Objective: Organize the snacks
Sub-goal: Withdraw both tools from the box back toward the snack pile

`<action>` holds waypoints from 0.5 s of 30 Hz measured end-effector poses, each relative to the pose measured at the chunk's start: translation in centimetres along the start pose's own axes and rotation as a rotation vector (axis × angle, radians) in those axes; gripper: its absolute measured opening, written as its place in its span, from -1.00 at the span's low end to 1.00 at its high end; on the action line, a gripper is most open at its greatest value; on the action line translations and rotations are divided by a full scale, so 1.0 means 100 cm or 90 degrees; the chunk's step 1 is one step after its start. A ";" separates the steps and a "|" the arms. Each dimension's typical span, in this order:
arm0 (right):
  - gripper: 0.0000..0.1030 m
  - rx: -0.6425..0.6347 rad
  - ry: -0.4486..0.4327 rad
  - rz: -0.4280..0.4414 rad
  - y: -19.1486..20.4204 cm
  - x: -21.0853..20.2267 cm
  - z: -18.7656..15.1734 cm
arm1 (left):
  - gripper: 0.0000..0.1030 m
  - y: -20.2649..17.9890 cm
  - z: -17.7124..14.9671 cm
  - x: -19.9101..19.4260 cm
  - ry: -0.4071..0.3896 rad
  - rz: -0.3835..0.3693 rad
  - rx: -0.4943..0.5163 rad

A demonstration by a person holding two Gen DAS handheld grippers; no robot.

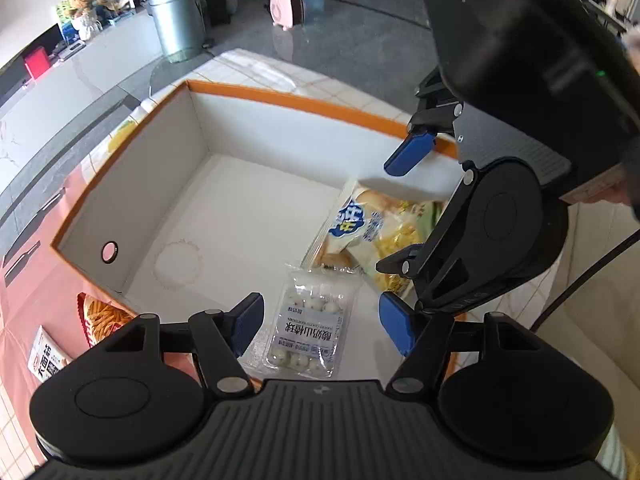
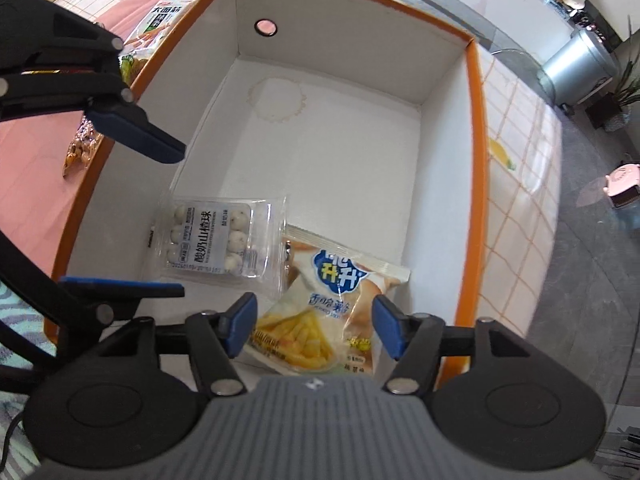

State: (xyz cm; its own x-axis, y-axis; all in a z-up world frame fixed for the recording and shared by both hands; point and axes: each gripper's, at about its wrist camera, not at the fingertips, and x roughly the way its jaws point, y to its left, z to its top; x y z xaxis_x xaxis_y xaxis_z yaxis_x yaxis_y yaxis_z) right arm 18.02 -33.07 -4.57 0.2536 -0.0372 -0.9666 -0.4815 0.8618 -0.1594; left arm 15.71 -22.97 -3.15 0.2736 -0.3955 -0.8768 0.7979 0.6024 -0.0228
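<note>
An orange-rimmed white box [image 1: 304, 104] [image 2: 476, 128] holds two snacks. A clear pack of white yogurt hawthorn balls [image 1: 310, 320] [image 2: 216, 240] lies flat on its floor. A bread-and-fries bag [image 1: 372, 228] [image 2: 332, 312] lies beside it, touching it. My left gripper [image 1: 324, 326] is open and empty above the ball pack. My right gripper [image 2: 312, 330] is open and empty above the bread bag; it also shows in the left wrist view [image 1: 400, 216]. The left gripper shows at the left of the right wrist view [image 2: 160, 216].
Outside the box on the pink tablecloth lie a fries snack bag [image 1: 102, 316], a white noodle-stick pack [image 1: 46, 360] [image 2: 160, 24] and a gold-wrapped snack [image 2: 80, 148]. A grey bin [image 1: 176, 20] and a pink heater [image 1: 286, 6] stand on the floor beyond the table.
</note>
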 end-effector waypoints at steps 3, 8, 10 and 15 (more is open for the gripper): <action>0.37 0.032 -0.017 -0.026 0.004 -0.019 -0.004 | 0.51 0.001 -0.008 -0.021 -0.030 0.001 -0.020; 0.37 0.086 -0.069 -0.072 0.022 -0.050 -0.015 | 0.51 0.010 -0.028 -0.058 -0.081 0.022 -0.070; 0.37 0.109 -0.087 -0.091 0.032 -0.062 -0.016 | 0.51 0.015 -0.038 -0.072 -0.101 0.033 -0.094; 0.42 0.182 -0.152 -0.120 0.056 -0.087 -0.019 | 0.51 0.029 -0.065 -0.099 -0.133 0.078 -0.139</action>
State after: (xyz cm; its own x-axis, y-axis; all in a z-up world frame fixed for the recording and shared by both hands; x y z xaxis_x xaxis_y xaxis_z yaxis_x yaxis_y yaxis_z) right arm 11.55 -28.89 2.55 0.5191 -0.1187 -0.8464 -0.1638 0.9582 -0.2348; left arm 11.80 -12.79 2.31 0.4832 -0.4311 -0.7620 0.6244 0.7798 -0.0453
